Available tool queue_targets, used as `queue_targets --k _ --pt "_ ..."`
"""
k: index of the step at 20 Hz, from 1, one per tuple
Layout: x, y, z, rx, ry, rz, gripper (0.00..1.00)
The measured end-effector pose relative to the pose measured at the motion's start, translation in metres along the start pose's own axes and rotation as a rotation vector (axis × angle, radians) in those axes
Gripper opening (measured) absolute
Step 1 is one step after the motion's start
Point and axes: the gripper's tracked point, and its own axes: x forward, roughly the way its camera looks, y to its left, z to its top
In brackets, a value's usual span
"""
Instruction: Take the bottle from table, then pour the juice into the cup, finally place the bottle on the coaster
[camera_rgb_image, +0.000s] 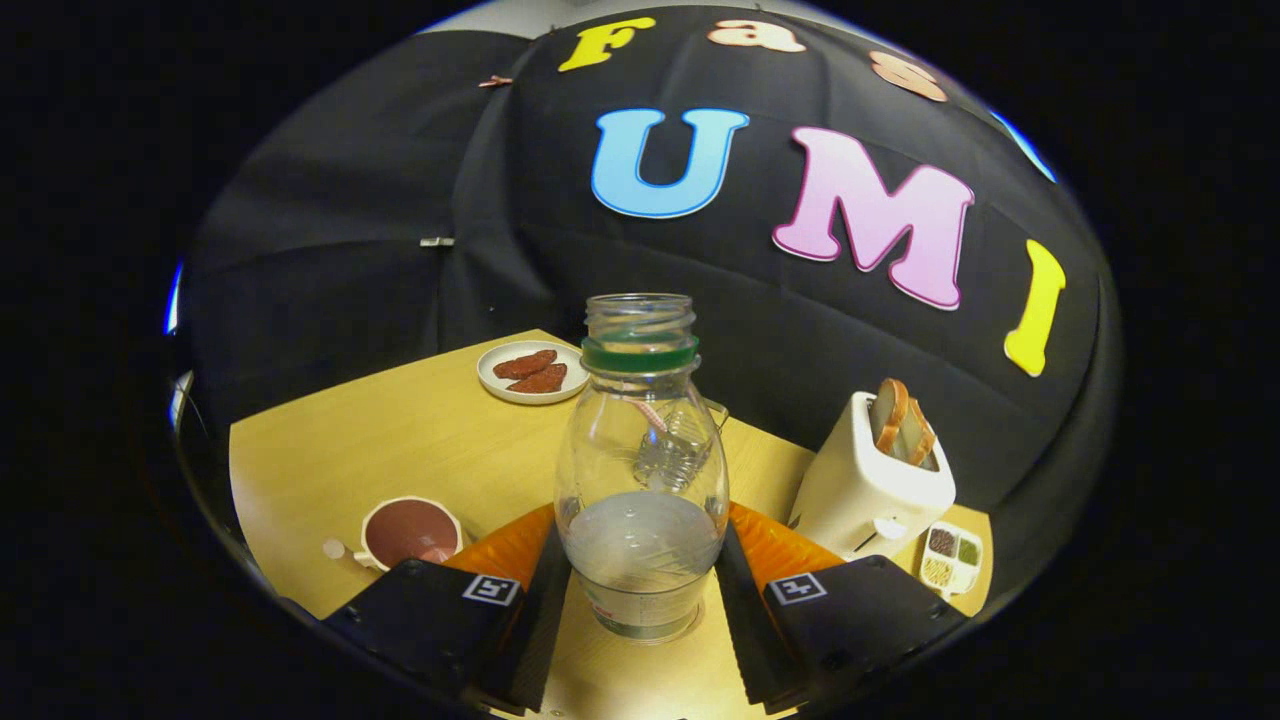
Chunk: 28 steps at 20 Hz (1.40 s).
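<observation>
Wooden table (400, 440) with bottle (641, 470), cup (408, 532), plate (530, 373), toaster (870, 480), small tray (951, 558).

Legible text: none. Bottle (641, 470), standing between the fingers (535, 610): a label band low on its body, print too small and blurred to read. Gripper (640, 625): one square black-and-white coded marker on each side, lower centre of frame; no letters or numbers.

Dim booth, sharp centre — edges warped
</observation>
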Motion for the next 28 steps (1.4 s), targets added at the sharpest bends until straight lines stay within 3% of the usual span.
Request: queue_targets --k 8,13,17,25,26,28 --pt "0.014 -0.003 -0.011 0.113 -0.095 -0.022 0.75" --pt "0.026 -0.021 -0.035 0.128 -0.072 -0.076 0.77" --pt "0.025 -0.023 -0.028 0.176 -0.1 -0.079 0.77" --pt "0.027 -0.016 -0.034 0.133 -0.073 -0.077 0.8" --pt "0.026 -0.015 -0.035 0.136 -0.07 -0.076 0.82" --pt "0.022 -0.02 -0.033 0.144 -0.065 -0.09 1.0"
